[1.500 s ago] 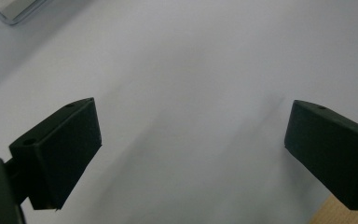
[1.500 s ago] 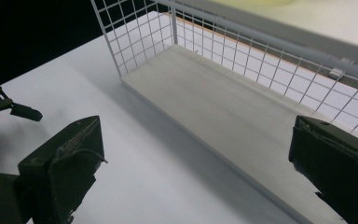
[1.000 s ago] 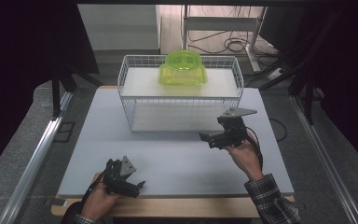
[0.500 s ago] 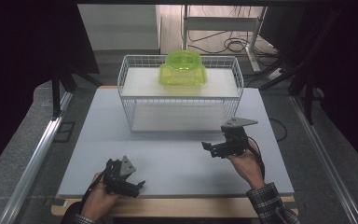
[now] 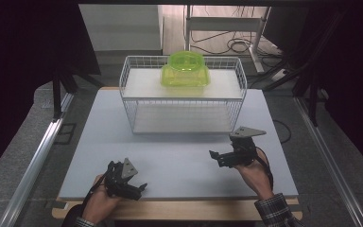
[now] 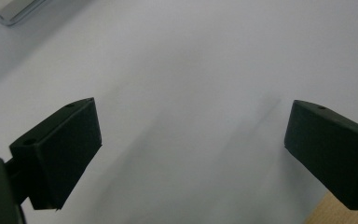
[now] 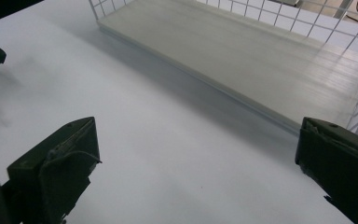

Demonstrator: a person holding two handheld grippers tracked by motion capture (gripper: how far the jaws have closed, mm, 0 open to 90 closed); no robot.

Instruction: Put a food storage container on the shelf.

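both grippers idling open near the wire rack

the white wire rack [image 5: 182, 97] is standing at the far middle of the grey table [image 5: 179, 156], and a green plastic container [image 5: 185, 69] is sitting on the rack's top shelf, right of its centre. the right gripper [image 5: 217, 158] is hovering just in front of the rack's right front corner, jaws spread wide and holding nothing; its own view is looking at the rack's lower shelf [image 7: 242, 51]. the left gripper [image 5: 139, 188] is resting well in front of the rack's left end, near the table's front edge, jaws likewise spread wide and gripping nothing.
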